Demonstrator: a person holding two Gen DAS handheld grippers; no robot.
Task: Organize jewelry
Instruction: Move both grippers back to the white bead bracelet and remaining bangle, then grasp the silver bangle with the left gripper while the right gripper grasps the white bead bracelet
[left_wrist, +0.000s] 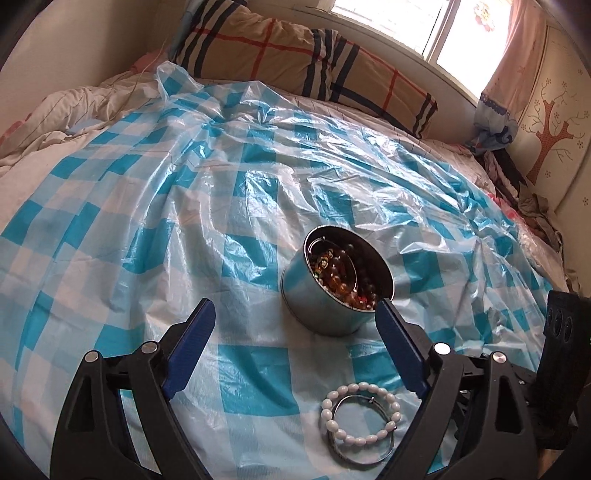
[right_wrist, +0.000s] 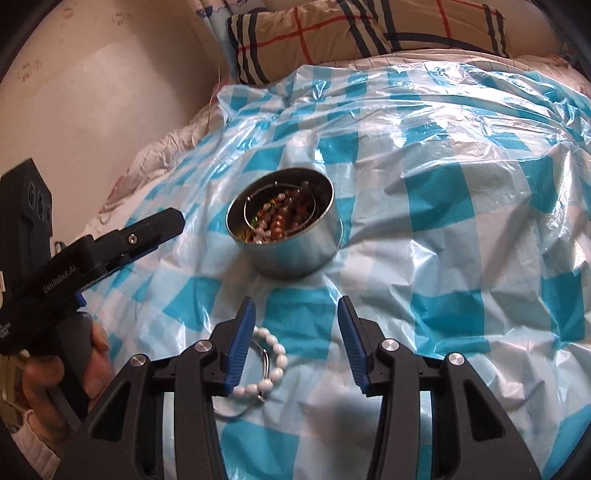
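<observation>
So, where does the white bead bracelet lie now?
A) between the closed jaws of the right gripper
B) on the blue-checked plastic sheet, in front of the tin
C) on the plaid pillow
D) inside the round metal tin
B: the white bead bracelet rests with a thin metal bangle on the blue-checked plastic sheet, outside the round metal tin.

Light: bright daylight from the window (left_wrist: 436, 26), blown out white.
Glare: shiny streaks across the crinkled plastic sheet (left_wrist: 258, 177).
Shadows: soft, short, beside the tin (right_wrist: 284, 254).
Distortion: strong fisheye bending, dark vignetted corners.
Focus: mostly sharp throughout.
</observation>
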